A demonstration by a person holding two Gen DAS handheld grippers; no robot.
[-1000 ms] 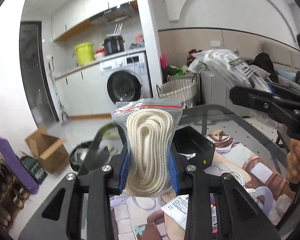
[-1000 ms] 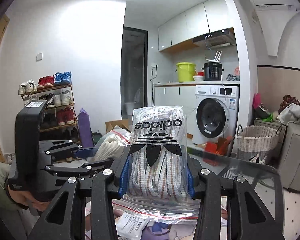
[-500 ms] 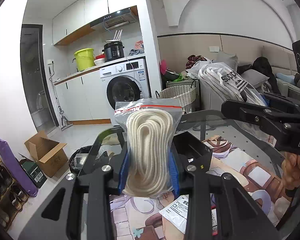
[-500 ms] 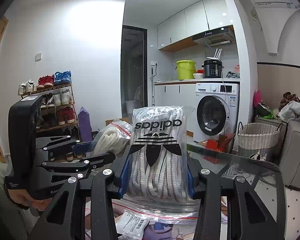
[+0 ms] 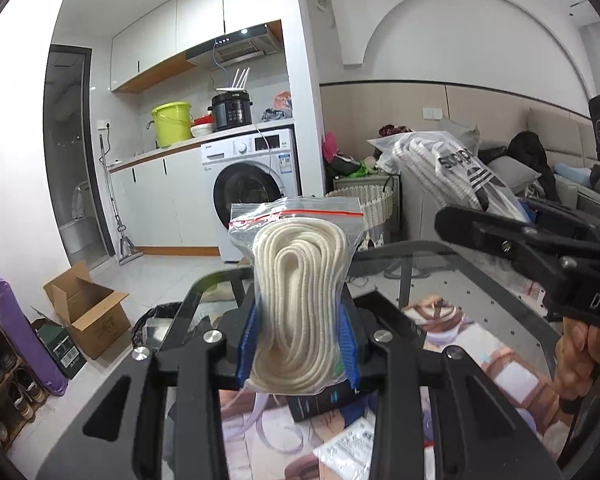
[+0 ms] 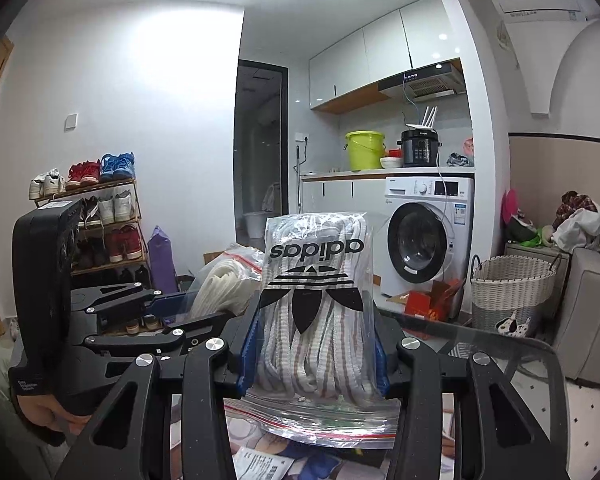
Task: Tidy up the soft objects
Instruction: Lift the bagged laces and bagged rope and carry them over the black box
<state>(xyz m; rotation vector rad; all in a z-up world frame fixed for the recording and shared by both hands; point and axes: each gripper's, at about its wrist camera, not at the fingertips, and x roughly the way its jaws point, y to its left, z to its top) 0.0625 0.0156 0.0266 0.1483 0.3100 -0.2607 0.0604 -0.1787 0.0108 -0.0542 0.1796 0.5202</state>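
My left gripper (image 5: 298, 344) is shut on a clear zip bag of coiled cream rope (image 5: 300, 304), held upright above the glass table (image 5: 480, 296). My right gripper (image 6: 314, 350) is shut on a clear bag of white striped laces with a black adidas logo (image 6: 314, 304), held upside down. The laces bag also shows at the right of the left wrist view (image 5: 452, 168). The rope bag shows at the left of the right wrist view (image 6: 228, 284). Both bags are lifted off the table, side by side.
A black box (image 5: 324, 400) and paper leaflets (image 5: 352, 444) lie on the table's printed mat. A wicker basket (image 6: 514, 292), washing machine (image 6: 424, 240), shoe rack (image 6: 96, 224) and cardboard box (image 5: 88, 308) stand around the room.
Both grippers have lifted and tilted up with their bags still held. The views show more of the room and ceiling, and the right gripper with its bag sits nearer in the left view.
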